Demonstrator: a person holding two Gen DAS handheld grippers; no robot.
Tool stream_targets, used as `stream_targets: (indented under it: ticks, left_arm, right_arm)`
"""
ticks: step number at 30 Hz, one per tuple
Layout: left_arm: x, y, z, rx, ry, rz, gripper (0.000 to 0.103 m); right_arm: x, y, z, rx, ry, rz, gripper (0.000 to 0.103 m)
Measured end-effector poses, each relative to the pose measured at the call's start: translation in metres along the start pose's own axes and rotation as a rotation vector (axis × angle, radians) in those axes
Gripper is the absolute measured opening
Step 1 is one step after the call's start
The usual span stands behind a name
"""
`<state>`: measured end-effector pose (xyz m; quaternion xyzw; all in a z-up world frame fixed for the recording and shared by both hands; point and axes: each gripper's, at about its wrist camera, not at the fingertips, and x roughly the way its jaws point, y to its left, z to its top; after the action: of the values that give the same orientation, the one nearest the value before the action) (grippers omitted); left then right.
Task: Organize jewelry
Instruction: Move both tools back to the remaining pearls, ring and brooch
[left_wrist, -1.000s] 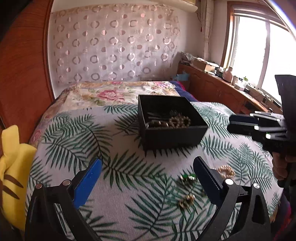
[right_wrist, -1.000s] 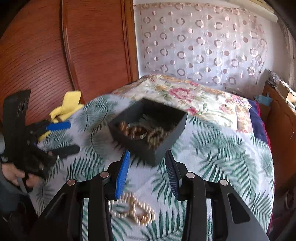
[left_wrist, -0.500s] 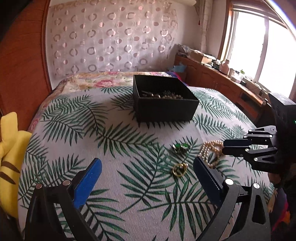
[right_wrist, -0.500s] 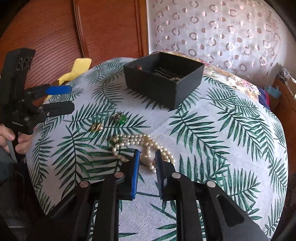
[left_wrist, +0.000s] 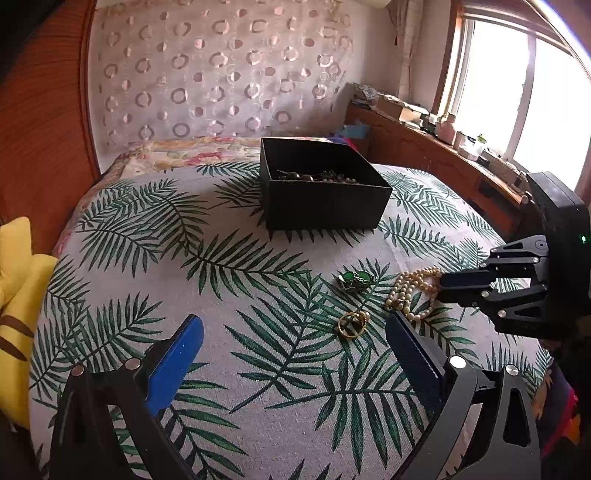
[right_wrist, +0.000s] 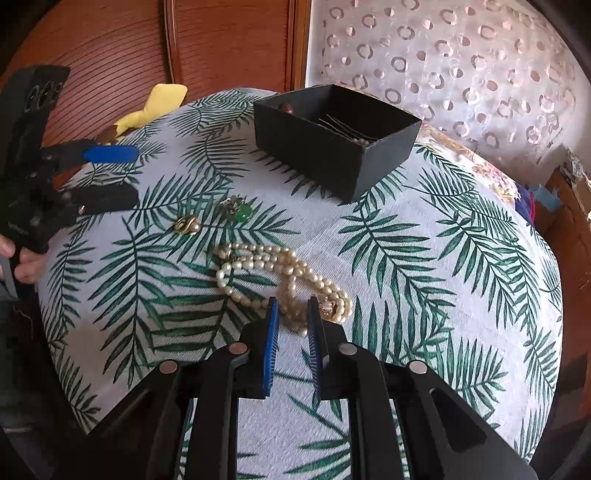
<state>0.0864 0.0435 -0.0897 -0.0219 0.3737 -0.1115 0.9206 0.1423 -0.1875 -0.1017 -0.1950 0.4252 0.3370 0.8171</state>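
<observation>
Pearls (right_wrist: 280, 275) lie in a loose heap on the leaf-print cloth (right_wrist: 424, 258), and the right gripper (right_wrist: 290, 308) is down on their near end with its jaws closing; a strand sits between the blue pads (right_wrist: 271, 332), though the right wrist view does not settle whether they press it yet. From the left wrist view the same gripper (left_wrist: 441, 286) comes in from the right, its tips at the pearls (left_wrist: 410, 291), but there the gap between the fingers cannot be read.

The left gripper (left_wrist: 295, 328) hangs over the cloth (left_wrist: 221, 295) with its jaws spread wide and nothing between them. The right wrist view shows it (right_wrist: 135, 177) from the side, with a hand (right_wrist: 22, 258) around its handle.

A gold ring (left_wrist: 352, 324) and a green brooch (left_wrist: 355, 278) lie just beside the pearls, apart from each other; in the right wrist view the ring (right_wrist: 187, 224) and brooch (right_wrist: 236, 209) sit between the pearls and the left gripper.

The black box (left_wrist: 321, 188) stands farther back on the cloth. The left wrist view shows beads along its floor; the right wrist view of the box (right_wrist: 336, 140) shows thin dark pins instead. A yellow cushion (left_wrist: 18, 306) lies at the cloth's edge.
</observation>
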Motion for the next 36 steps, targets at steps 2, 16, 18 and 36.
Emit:
stream_targets:
  ticks: [2,16,18,36]
  left_arm:
    - [0.001,-0.001,0.0,0.003,0.003,-0.002,0.095]
    - [0.008,-0.007,-0.006,0.034,0.039,-0.012,0.095]
    - [0.008,-0.009,-0.006,0.036,0.04,-0.014,0.095]
    - [0.006,-0.01,-0.005,0.036,0.042,-0.013,0.095]
  right_arm:
    - [0.002,-0.001,0.002,0.006,0.001,0.004,0.015]
    - [-0.031,-0.02,0.004,0.073,-0.113,0.01,0.0]
    - [-0.027,-0.016,0.006,0.054,-0.098,0.012,0.001]
    - [-0.001,-0.03,-0.003,0.108,-0.021,-0.059,0.024]
